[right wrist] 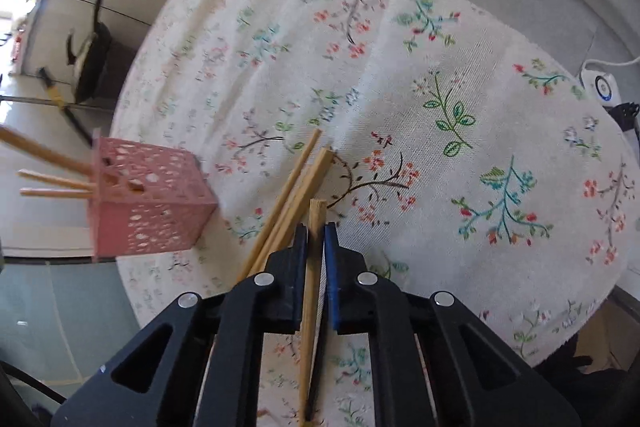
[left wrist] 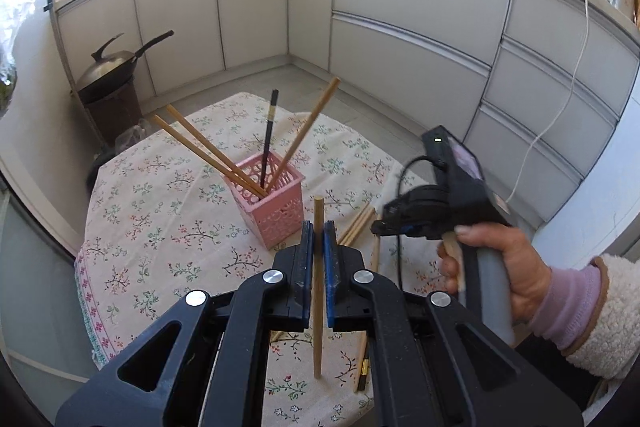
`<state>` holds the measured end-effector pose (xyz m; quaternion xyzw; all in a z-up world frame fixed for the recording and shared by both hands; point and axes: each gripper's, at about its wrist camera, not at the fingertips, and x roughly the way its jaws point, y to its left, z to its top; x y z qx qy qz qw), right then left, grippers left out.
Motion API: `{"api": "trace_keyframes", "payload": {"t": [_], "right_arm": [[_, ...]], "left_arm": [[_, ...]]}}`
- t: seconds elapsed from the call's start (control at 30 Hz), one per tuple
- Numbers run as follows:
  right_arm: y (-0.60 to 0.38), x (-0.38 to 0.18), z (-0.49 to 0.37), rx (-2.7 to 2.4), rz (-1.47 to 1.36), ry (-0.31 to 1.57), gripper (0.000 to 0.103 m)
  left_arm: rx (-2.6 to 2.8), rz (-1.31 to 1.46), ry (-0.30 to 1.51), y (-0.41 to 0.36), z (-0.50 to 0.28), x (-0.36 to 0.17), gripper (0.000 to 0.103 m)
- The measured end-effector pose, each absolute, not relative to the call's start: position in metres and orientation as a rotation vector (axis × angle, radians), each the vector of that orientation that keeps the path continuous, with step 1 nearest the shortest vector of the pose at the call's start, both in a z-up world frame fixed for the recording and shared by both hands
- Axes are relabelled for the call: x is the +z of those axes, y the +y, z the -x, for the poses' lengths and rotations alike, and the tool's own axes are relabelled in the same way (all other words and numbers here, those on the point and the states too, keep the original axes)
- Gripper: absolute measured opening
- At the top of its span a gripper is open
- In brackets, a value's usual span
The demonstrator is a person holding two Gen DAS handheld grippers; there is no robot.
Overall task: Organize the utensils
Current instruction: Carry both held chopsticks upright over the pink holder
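Left gripper [left wrist: 319, 241] and right gripper [right wrist: 316, 239] fingers each clamp a chopstick, right grip maybe off-centre, above desk [right wrist: 440, 155].

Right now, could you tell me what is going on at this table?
A person is sorting chopsticks into a pink holder on a floral tablecloth. The left gripper is shut on one wooden chopstick; the right gripper is shut on another. Four chopsticks already stand in the holder, and a few loose chopsticks lie beside it.
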<state>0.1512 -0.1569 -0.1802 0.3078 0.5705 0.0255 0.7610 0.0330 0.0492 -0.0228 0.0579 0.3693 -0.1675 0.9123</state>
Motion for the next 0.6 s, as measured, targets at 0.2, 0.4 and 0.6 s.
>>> {"api": "trace_keyframes", "payload": {"t": [0.2, 0.4, 0.6], "right_arm": [[-0.156, -0.1, -0.104, 0.178, -0.573, 1.052, 0.008], [-0.155, -0.03, -0.066, 0.258, -0.477, 0.895, 0.008], [-0.159, 0.019, -0.048, 0.301, -0.451, 0.791, 0.008]], "left_arm": [[-0.313, -0.068, 0.702, 0.059, -0.025, -0.007, 0.004], [-0.278, -0.018, 0.659, 0.065, -0.021, 0.007, 0.004], [-0.238, 0.036, 0.614, 0.076, -0.019, 0.025, 0.004]]}}
